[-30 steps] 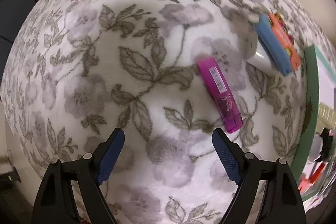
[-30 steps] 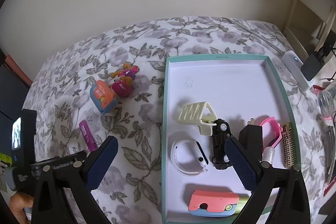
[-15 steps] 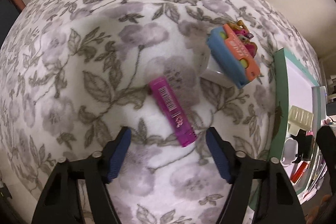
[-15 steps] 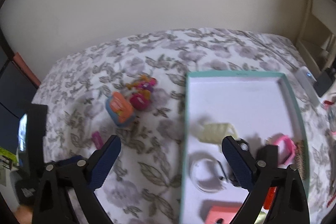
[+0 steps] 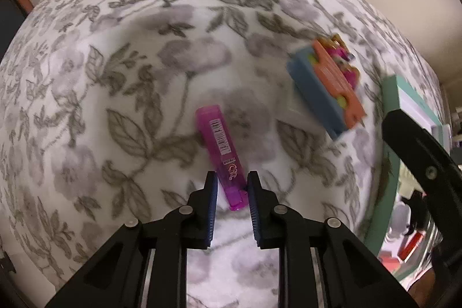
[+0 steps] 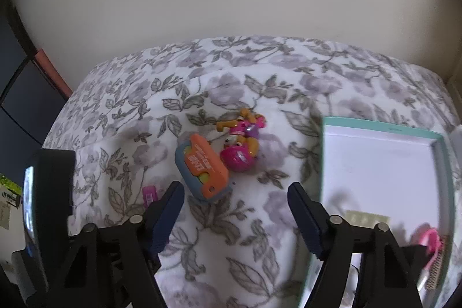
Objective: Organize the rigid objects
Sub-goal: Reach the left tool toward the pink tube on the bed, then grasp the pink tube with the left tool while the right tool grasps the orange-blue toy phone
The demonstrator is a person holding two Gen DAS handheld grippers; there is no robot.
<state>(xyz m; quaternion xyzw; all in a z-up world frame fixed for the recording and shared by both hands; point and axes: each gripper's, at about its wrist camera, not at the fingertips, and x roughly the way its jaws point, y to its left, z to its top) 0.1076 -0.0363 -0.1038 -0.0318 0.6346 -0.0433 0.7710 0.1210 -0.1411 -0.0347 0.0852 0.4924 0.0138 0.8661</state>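
A purple marker (image 5: 221, 155) lies on the flowered cloth. My left gripper (image 5: 232, 186) points down at it, jaws closing, pads flanking and pinching its near end. In the right wrist view only the marker's (image 6: 150, 194) tip shows beside my left finger. An orange-and-blue toy (image 6: 202, 166) and a pink figure (image 6: 239, 146) lie just beyond my right gripper (image 6: 235, 204). Its jaws are closing; the toy's near corner shows in the gap, untouched. The same toy (image 5: 326, 91) sits right of the marker.
A teal-rimmed white tray (image 6: 381, 132) stands at the right, holding a cream comb-like piece (image 6: 366, 218) and a pink item (image 6: 431, 238). The tray's rim (image 5: 389, 117) shows in the left view too. A plain wall runs behind the cloth-covered surface.
My left gripper came over the purple marker and narrowed its jaws onto its near end. The right gripper swung left from above the tray toward the toys, and its jaws narrowed.
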